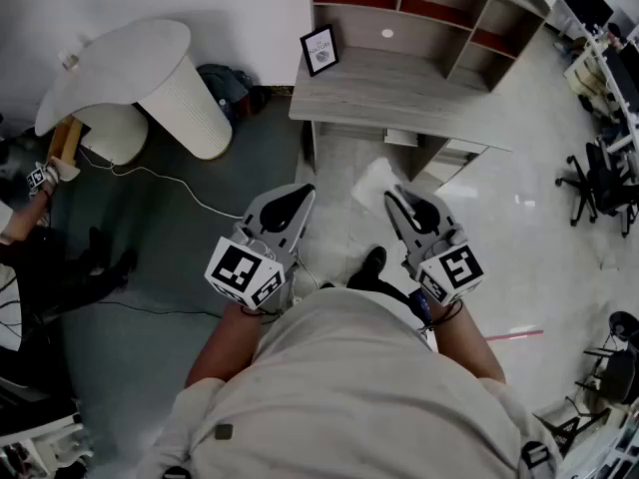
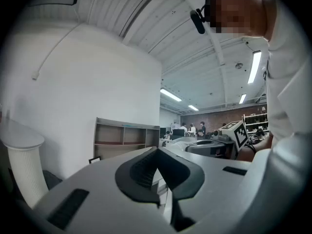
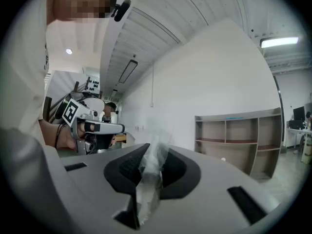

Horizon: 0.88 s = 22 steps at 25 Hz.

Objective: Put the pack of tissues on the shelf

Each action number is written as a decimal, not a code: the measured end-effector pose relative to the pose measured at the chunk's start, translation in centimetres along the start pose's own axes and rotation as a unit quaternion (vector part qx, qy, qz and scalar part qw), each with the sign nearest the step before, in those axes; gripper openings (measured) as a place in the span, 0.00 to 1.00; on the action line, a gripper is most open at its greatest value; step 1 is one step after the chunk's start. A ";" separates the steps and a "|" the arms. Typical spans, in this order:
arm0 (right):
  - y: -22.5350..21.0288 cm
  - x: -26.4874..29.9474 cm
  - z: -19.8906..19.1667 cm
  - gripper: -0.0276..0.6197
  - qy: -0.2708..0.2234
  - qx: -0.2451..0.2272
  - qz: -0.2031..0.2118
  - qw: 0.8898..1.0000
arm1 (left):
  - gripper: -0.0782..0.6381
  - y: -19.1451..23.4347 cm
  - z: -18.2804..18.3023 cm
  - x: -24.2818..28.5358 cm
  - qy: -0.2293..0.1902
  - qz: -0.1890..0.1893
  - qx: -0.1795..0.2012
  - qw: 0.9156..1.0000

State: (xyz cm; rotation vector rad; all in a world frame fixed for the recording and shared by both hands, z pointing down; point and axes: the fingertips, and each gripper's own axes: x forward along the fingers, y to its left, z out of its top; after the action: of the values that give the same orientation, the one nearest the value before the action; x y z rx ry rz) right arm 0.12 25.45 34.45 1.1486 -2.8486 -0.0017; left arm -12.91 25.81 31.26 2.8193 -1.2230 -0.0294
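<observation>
The pack of tissues (image 1: 371, 182) is held in the right gripper (image 1: 390, 199), in the air in front of the person's body, low and short of the shelf (image 1: 429, 13). In the right gripper view the pack (image 3: 152, 172) shows as a pale, see-through plastic wrap, pinched between the two dark pads, with its crumpled top edge sticking up past the tips; the right gripper (image 3: 148, 156) is closed narrow on it. The left gripper (image 1: 304, 194) is held just beside the right one at about the same height, and in its own view the left gripper (image 2: 157, 153) has its pads together at the tips with nothing between them. Ahead of both, the shelf stands on a pale wooden desk (image 1: 399, 103) against the white wall, its open compartments facing the person, and a small black picture frame (image 1: 319, 50) leans near the desk's left edge. To the left, on the grey carpet (image 1: 150, 267), is a white round table with a ribbed base (image 1: 180, 93), standing tilted. An office chair (image 1: 599, 183) is at the far right on the shiny floor.
</observation>
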 end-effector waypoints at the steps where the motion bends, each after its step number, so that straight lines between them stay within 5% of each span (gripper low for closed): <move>1: -0.3 0.0 -0.1 0.15 0.000 0.000 0.000 1.000 | 0.13 0.0 -0.1 0.2 0.000 0.000 0.000 1.000; 12: -4.7 -0.2 -0.9 0.15 0.003 0.011 -0.007 1.000 | 0.13 1.1 -0.6 3.8 0.006 0.012 -0.007 1.000; 22: -13.0 1.4 -1.9 0.15 0.009 0.004 -0.015 1.000 | 0.13 3.1 -1.9 12.1 0.016 0.010 -0.012 1.000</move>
State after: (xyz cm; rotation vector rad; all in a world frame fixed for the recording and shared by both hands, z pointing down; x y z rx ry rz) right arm 8.25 15.14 36.06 1.1878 -2.8172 0.0186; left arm -6.87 14.97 33.49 2.7757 -1.2353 0.0032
